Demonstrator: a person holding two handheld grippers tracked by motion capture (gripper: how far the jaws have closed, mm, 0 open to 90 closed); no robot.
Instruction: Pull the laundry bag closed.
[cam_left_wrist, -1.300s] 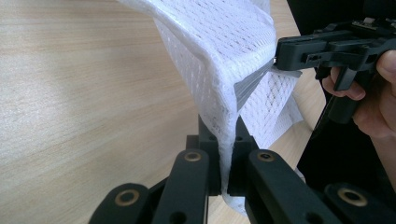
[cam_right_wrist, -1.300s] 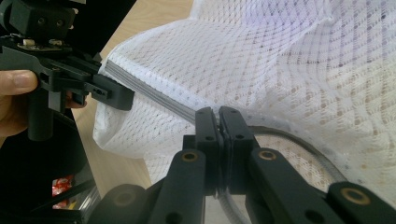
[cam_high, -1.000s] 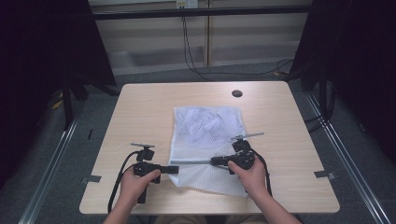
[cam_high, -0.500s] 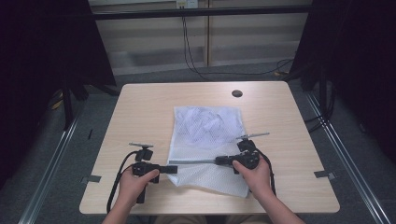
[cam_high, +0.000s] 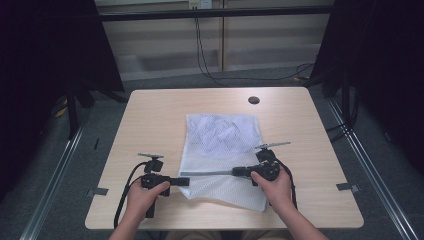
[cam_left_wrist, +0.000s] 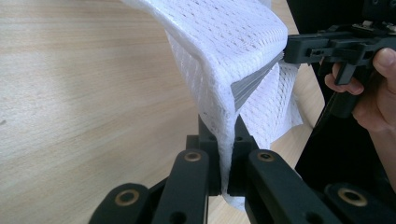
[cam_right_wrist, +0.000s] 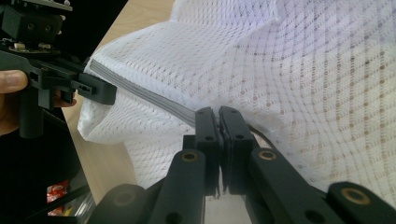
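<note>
The white mesh bag (cam_high: 223, 155) is pinched tight by both the left gripper (cam_high: 179, 179) and the right gripper (cam_high: 234, 172), near a dark round hole (cam_high: 254, 100) in the table (cam_high: 150, 115).

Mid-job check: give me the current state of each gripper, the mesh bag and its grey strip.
left gripper: shut on the mesh bag's left edge.
right gripper: shut on the mesh bag at the grey strip's right end.
mesh bag: far part flat on the table, near part lifted and creased between the grippers.
grey strip: pulled straight between the two grippers.
</note>
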